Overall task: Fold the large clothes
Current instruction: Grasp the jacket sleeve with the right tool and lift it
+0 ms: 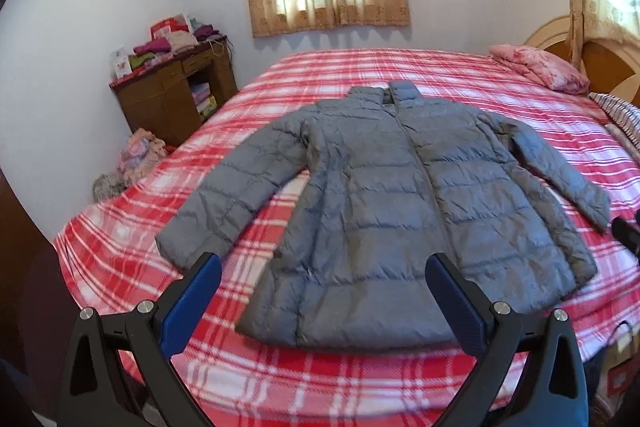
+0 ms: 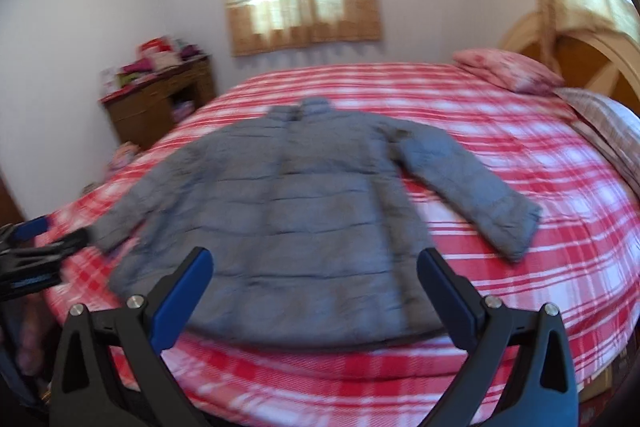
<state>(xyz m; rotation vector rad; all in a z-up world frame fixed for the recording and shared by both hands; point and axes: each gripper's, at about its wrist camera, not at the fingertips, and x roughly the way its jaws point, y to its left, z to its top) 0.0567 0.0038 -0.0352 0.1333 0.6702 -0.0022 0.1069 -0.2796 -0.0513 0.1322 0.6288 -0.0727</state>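
Jacket [image 1: 400,195] lies flat on the bed [image 1: 460,75], front up, sleeves spread, collar at the far end. Left gripper [image 1: 324,283] hangs over the near hem, jaws wide apart, gripping nothing. Right gripper [image 2: 314,279] hangs over the hem too, likewise spread and empty. Pillow [image 1: 540,67] sits far right.

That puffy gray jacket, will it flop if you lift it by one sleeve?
Probably. The gray puffer jacket lies limp on the plaid bedspread, so the rest would likely dangle. Its quilted padding suggests it is light for its size. The shell may be slippery.
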